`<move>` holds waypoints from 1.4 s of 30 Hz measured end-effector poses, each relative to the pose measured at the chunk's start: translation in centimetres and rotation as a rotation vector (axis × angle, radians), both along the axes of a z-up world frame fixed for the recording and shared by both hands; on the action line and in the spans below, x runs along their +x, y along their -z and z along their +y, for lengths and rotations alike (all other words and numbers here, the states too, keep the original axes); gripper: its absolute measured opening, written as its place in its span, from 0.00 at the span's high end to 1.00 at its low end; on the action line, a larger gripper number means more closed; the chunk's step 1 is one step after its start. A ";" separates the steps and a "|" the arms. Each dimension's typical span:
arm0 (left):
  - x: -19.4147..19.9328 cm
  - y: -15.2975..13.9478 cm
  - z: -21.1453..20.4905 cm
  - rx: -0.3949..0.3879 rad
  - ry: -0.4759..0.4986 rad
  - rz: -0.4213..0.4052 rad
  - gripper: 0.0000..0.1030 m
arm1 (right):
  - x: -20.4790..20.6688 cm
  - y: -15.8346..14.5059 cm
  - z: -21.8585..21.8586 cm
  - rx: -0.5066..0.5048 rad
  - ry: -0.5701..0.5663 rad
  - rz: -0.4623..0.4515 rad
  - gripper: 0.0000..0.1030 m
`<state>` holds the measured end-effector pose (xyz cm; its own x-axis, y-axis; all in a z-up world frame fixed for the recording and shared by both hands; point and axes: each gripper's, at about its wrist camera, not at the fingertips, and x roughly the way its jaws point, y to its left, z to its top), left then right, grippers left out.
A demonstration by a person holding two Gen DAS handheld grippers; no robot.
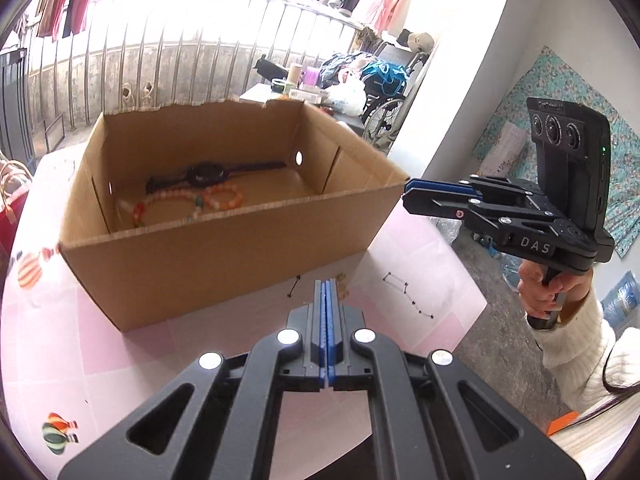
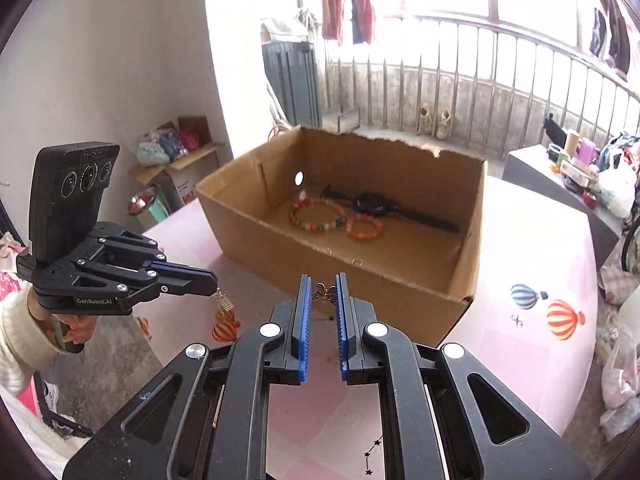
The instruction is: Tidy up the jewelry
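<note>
An open cardboard box point(image 1: 224, 248) point(image 2: 360, 276) stands on the pink table. On its floor lie a black watch point(image 2: 372, 203) point(image 1: 206, 173), a multicoloured bead bracelet point(image 2: 316, 216) point(image 1: 168, 202) and an orange bracelet point(image 2: 365, 230) point(image 1: 224, 197). My right gripper point(image 2: 324, 286) is shut on a small gold butterfly piece point(image 2: 325, 293), just in front of the box's near wall. My left gripper point(image 2: 214, 280) point(image 1: 327, 285) is shut, and a gold dangling earring point(image 2: 224, 302) point(image 1: 342, 282) hangs from its tips. In the left wrist view the right gripper point(image 1: 405, 196) hovers by the box's right corner.
The pink tablecloth point(image 2: 520, 248) carries printed balloons and ends at a curved edge near me, with grey floor beyond. A cluttered side table point(image 2: 560, 168) and a wheelchair point(image 1: 384, 116) stand behind. A hand in a white sleeve point(image 1: 568, 320) holds each gripper.
</note>
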<state>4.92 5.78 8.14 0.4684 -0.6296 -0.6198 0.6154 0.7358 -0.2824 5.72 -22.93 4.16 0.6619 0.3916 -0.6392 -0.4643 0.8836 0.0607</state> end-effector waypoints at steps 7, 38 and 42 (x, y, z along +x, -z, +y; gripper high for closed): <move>4.3 -6.1 -2.1 -0.005 0.060 -0.076 1.00 | 3.4 -3.6 -1.6 0.019 0.035 -0.056 0.91; 23.9 4.5 -9.0 0.377 0.030 0.515 0.68 | 19.9 4.5 2.2 -0.286 0.055 0.306 0.90; 20.4 1.2 -6.5 0.313 0.042 0.427 0.68 | 20.8 6.5 4.0 -0.442 0.018 0.400 0.91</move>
